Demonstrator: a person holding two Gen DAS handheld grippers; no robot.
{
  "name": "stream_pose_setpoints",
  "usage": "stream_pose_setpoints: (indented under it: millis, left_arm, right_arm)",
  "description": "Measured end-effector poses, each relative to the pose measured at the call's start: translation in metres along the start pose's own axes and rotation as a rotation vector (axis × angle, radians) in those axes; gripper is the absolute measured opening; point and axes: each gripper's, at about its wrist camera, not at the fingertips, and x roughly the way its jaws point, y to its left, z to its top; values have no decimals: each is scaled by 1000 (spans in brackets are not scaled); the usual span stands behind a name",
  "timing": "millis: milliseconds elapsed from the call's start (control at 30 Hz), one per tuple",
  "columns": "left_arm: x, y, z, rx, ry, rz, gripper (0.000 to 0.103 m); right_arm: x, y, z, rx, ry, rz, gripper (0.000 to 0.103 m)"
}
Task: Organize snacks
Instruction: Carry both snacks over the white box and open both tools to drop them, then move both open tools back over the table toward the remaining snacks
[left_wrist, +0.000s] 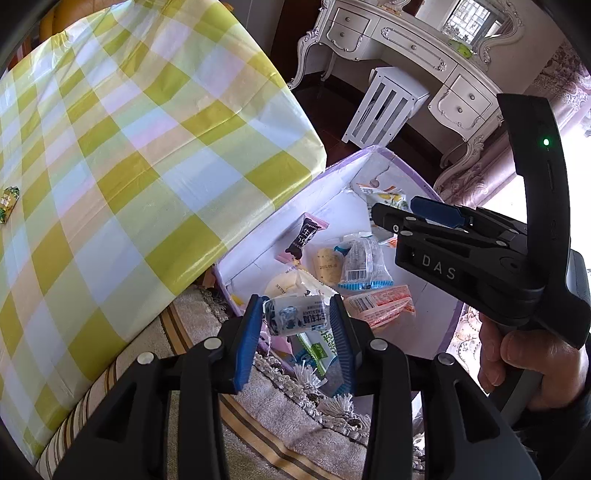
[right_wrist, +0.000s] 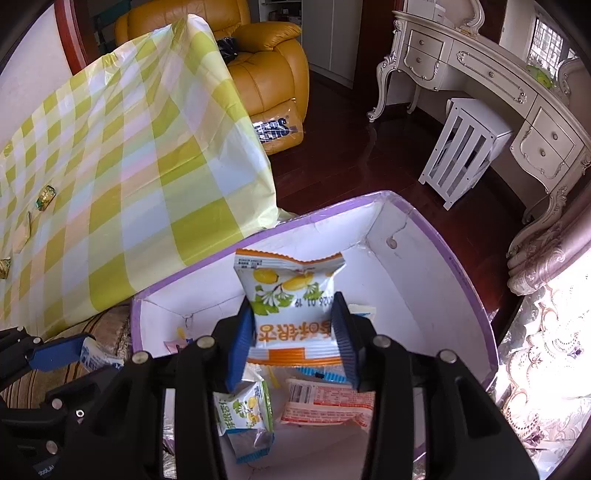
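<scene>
Over the purple-rimmed box (right_wrist: 436, 229), left gripper (left_wrist: 297, 321) fingers loosely bracket a small, light milk-candy packet (left_wrist: 295, 319), while right gripper (right_wrist: 295, 328) fingers straddle a crinkly, slippery lemon snack pouch (right_wrist: 291, 291), best pinched mid-body.

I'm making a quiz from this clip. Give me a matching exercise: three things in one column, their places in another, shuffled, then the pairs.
Things:
1. lemon-print packet
2. small milk-candy packet
3. green-gold candy

Places:
A. on the checked tablecloth
B. between the left gripper fingers
C. between the right gripper fingers, over the purple-rimmed box

Pairs: 1-C, 2-B, 3-A
</scene>
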Motion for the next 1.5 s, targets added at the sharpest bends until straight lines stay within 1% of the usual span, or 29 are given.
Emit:
stream_pose_setpoints:
  millis: [33,67,100,133,200,267,333,467,700,800,1067,1167,1500]
  left_arm:
    - [0,0,0,-4,1,-2,51]
    - [-1,1,0,-9,-2,-5,59]
    - [-2,2,0,-14,-7,-7,63]
    - [-4,4,0,-17,-11,-9,64]
    - [-6,6,-1,-23,-18,-2,67]
    - [-10,11,-1,-36,-32,11,71]
    - [-13,16,-1,-50,-41,18,71]
    - [-22,30,-2,-77,-71,55,71]
    - [-50,72,-6,-169,-174,153,71]
    - [-64,97,-11,-228,-219,203,71]
    - [-95,168,-32,-392,-287,340,71]
    - [-107,200,-43,-460,-307,376,71]
    - [-149,301,-81,-641,-367,490,70]
  right_arm:
    - [0,0,0,0,-2,-2,62]
    - [-1,1,0,-1,-7,-1,64]
    - [-2,2,0,-2,-10,1,67]
    - [-2,3,1,-3,-10,4,70]
    - [-2,5,1,-5,-10,9,73]
    - [-3,9,2,-12,-11,12,73]
    - [-5,13,2,-23,-13,17,75]
    - [-8,24,3,-37,-15,33,76]
    - [-16,59,8,-78,-28,84,76]
    - [-20,77,11,-104,-38,105,76]
    - [-25,130,13,-188,-42,165,76]
    - [-25,147,13,-206,-37,194,76]
    - [-19,196,19,-244,-45,221,76]
